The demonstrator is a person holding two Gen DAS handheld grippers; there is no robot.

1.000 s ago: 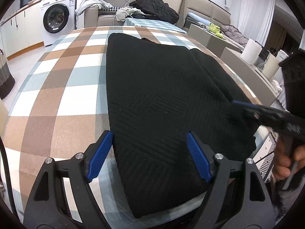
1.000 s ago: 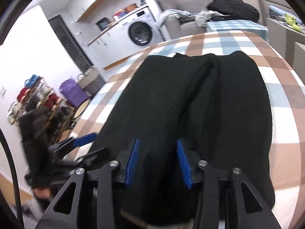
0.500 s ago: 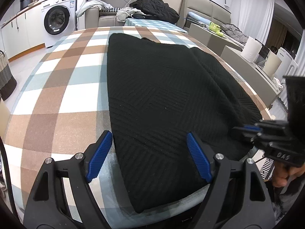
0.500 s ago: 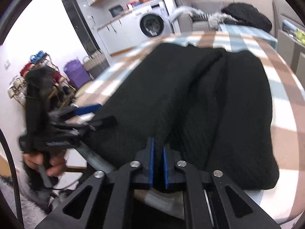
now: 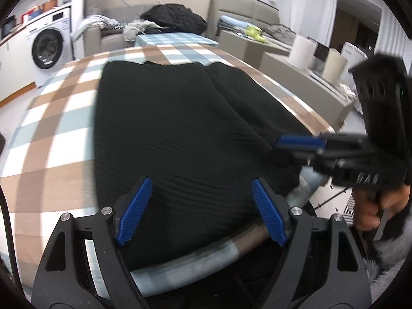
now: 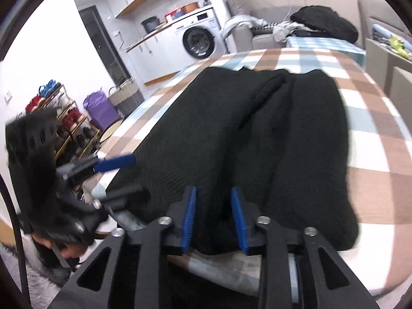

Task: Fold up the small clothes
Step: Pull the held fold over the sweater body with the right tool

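A black knit garment (image 5: 180,134) lies folded lengthwise on the checked table (image 5: 51,134), its near end hanging over the table's front edge. It also shows in the right wrist view (image 6: 270,134). My left gripper (image 5: 200,211) is open, its blue pads (image 5: 134,211) straddling the garment's near-left hem. My right gripper (image 6: 213,219) is open, with a fold of the near hem between its pads (image 6: 189,219). The right gripper shows at the right in the left wrist view (image 5: 301,144). The left gripper shows at the left in the right wrist view (image 6: 116,164).
The table's front edge (image 5: 195,260) runs just under both grippers. A washing machine (image 5: 49,49) and a sofa with piled clothes (image 5: 175,20) stand behind the table. A shoe rack (image 6: 59,118) and baskets (image 6: 123,95) stand on the floor to the left.
My right gripper was shut on the hem half a second ago and has opened. Both grippers have moved closer to the garment's near end at the table edge.
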